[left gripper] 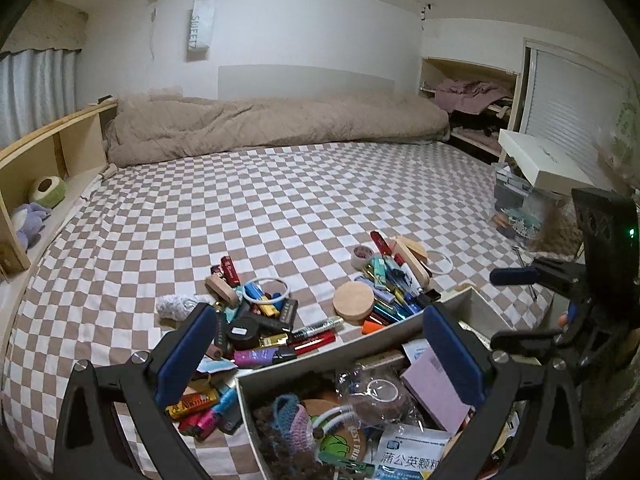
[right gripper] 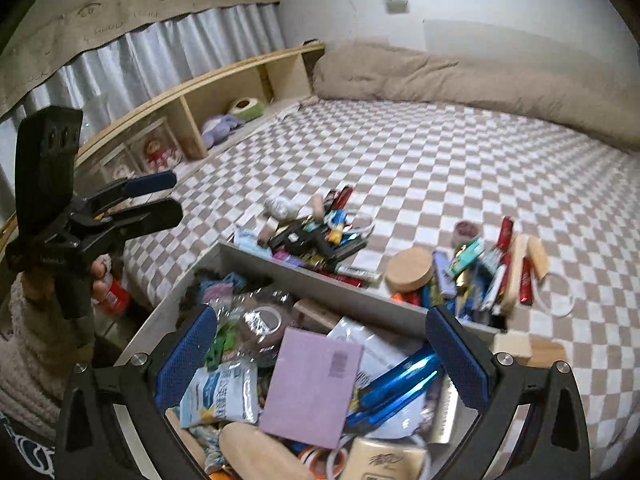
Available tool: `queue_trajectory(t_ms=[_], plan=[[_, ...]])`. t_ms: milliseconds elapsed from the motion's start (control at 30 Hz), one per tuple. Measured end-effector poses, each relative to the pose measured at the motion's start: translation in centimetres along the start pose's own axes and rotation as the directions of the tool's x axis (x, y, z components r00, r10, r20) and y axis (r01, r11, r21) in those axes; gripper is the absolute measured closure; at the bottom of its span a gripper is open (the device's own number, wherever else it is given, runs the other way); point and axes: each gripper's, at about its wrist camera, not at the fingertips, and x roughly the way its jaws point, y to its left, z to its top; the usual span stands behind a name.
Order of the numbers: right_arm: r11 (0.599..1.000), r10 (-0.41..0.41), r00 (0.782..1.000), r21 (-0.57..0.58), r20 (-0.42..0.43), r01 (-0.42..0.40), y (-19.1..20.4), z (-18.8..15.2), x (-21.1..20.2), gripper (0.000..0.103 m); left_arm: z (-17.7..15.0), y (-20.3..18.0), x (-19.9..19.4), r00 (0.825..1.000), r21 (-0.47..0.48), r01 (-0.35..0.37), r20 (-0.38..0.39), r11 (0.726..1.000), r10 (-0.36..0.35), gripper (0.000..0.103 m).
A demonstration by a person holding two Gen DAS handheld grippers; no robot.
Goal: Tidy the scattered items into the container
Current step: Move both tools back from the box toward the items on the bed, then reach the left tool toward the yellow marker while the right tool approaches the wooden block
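Left gripper (left gripper: 316,354) spread wide and empty, poised over the near-left corner of the container (left gripper: 360,344). Right gripper (right gripper: 322,354) likewise parted, clasping nothing, directly above the container's heaped contents — a lilac notepad (right gripper: 310,390), a shiny blue tube (right gripper: 394,386), a white sachet (right gripper: 220,394) with blue print. Beyond the container's far wall, loose on the checkered bed (left gripper: 280,184): a round wooden lid (left gripper: 354,302) just beside a cluster of pens and markers (left gripper: 394,280); further left of the container, a second pile of lighters and small items (left gripper: 256,320), some spilling down along its left side. Well past the container, a rumpled beige duvet (left gripper: 260,124) against the wall.
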Motion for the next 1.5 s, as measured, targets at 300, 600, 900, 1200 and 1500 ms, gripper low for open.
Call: queue_trajectory(t_ms=[300, 600, 900, 1200, 1500], plan=[[0.993, -0.107, 0.983, -0.033, 0.148, 0.113, -1.6, 2.8, -3.9, 0.000, 2.2, 2.1, -1.9, 0.996, -0.020, -0.059, 0.073, 0.998, 0.060, 0.000], [0.985, -0.160, 0.963, -0.028, 0.218, 0.170, -3.5, 5.1, -5.4, 0.000, 4.3, 5.2, -2.7, 0.983, -0.086, -0.114, 0.136, 0.990, 0.125, 0.000], [0.973, -0.225, 0.945, 0.102, 0.238, 0.206, -8.3, 4.7, -4.5, 0.000, 2.9, 8.8, 0.7, 0.980, -0.158, -0.166, 0.081, 0.973, 0.181, 0.000], [0.941, -0.269, 0.950, 0.252, 0.158, 0.225, -12.8, 3.3, -2.8, 0.000, -0.5, 13.2, 5.1, 0.964, -0.218, -0.265, -0.024, 0.939, 0.266, 0.000], [0.910, -0.260, 0.952, 0.372, 0.163, 0.185, -16.6, 0.6, -1.9, 0.000, -5.3, 17.5, 8.4, 0.905, -0.224, -0.412, -0.210, 0.883, 0.369, 0.000]])
